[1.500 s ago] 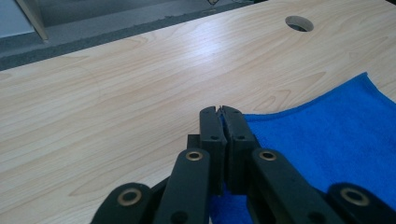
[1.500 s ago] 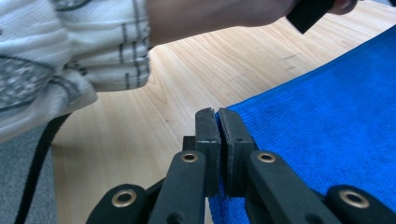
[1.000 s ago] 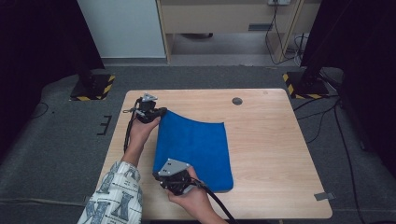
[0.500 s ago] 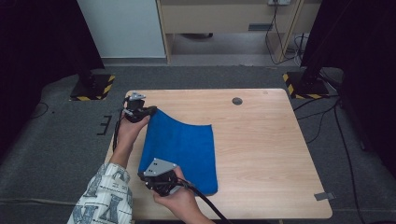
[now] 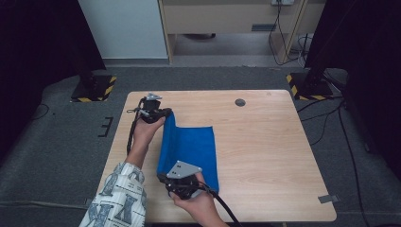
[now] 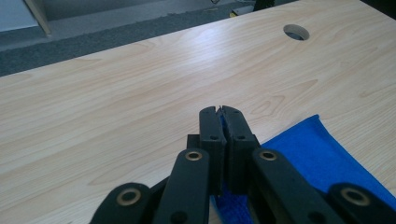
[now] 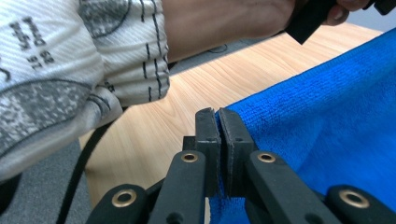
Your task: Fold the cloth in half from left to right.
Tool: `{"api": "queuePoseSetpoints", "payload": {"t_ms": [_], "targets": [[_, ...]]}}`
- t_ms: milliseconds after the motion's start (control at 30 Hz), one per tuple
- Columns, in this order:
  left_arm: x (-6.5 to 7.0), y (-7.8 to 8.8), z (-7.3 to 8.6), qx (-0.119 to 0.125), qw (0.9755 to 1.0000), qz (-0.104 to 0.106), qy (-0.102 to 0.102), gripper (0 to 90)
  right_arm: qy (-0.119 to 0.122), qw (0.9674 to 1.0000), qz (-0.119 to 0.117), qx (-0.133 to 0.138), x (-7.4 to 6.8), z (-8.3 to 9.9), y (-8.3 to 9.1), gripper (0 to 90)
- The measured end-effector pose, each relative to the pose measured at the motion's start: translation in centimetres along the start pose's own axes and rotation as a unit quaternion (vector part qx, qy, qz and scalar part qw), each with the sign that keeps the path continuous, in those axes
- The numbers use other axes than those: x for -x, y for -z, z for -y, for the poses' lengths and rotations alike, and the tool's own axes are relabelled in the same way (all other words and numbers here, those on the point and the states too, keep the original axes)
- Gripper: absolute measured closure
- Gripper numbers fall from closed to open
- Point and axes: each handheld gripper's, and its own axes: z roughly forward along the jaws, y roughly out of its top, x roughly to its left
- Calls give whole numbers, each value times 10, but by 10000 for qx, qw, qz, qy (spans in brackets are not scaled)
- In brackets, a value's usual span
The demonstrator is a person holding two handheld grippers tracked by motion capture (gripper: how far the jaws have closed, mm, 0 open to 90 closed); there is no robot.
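A blue cloth lies left of centre on the wooden table, and its left edge is raised off the wood. My left gripper is shut on the cloth's far left corner, where a sliver of blue shows between the closed jaws of the left gripper. My right gripper is shut on the near left corner. In the right gripper view, the right gripper pinches the cloth's edge, and the terry surface slopes up to the right.
A round cable hole sits near the table's far edge. The person's patterned sleeve hangs close to the right gripper. Stands with yellow-black striped bases flank the table on the grey floor.
Both grippers first dragged the cloth to the left, then shifted back right with its left edge raised. The cloth now looks narrower on the table.
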Motion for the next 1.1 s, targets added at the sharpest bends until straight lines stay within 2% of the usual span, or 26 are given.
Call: {"api": "queuePoseSetpoints", "payload": {"t_ms": [300,400,833,1100], "targets": [[28,-32,0,-193,9996,126,-144,880,-86,9998,171,-94,15,23,19,875],[34,-41,-1,-203,9996,162,-109,879,-127,9994,283,-167,23,31,27,875],[46,-48,-3,-150,9995,263,-103,879,-90,9980,538,-311,31,42,44,873],[57,-58,-1,-218,9990,361,-168,879,-123,9976,589,-351,36,50,54,873]]}}
